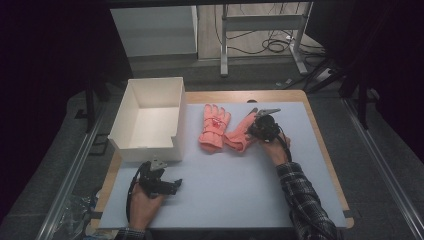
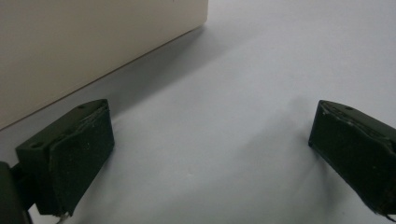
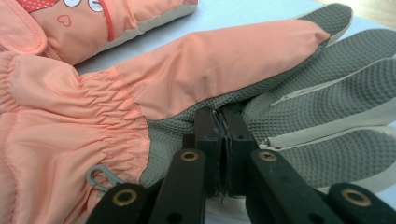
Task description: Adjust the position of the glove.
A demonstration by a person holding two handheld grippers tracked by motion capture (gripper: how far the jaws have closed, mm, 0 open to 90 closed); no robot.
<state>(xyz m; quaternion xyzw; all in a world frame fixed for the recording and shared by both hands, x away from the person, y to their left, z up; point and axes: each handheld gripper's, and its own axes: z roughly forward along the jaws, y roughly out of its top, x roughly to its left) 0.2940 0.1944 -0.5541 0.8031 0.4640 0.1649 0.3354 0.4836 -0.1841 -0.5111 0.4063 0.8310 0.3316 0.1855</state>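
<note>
Two pink gloves lie side by side on the white table, near its far edge and just to the right of the white box. The left glove lies flat with its fingers pointing away from the person. The right glove is tilted, and its cuff touches the left glove.

The right gripper is held over the right glove by the right hand. The arm in the checked sleeve is stretched forward from the bottom right corner. In the right gripper view, the jaws are squeezed together on the grey bumpy palm of the right glove, just below the pink thumb.

The left gripper is held low over the near left part of the table, just in front of the box. The left hand is wrapped around it from below, and it points to the right. In the left gripper view, its jaws are wide apart with bare table between them, and the box wall is seen beside them.
</note>
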